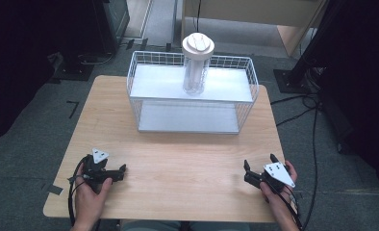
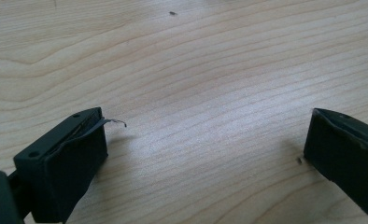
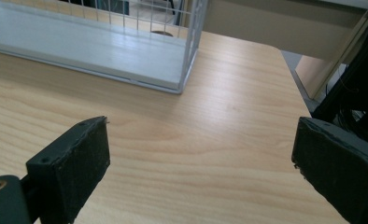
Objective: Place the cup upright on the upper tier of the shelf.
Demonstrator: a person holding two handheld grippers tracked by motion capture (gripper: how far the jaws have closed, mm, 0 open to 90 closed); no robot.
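Grippers wide apart, left gripper (image 1: 122, 169) and right gripper (image 1: 247, 172), on pale wooden table (image 1: 178, 159); ahead, white wire two-tier rack (image 1: 192, 103) carrying clear white-lidded canister (image 1: 196, 65).

Table (image 1: 178, 163): light wood, fine horizontal grain, a few small dark specks. Wire rack (image 1: 192, 94): white grid mesh, 2 pale grey-white shelves. Container (image 1: 196, 67) on the top shelf: clear body, white lid. Left gripper (image 1: 123, 169) and right gripper (image 1: 259, 163): black, each with a light grey plate. Floor (image 1: 33, 125): dark grey.
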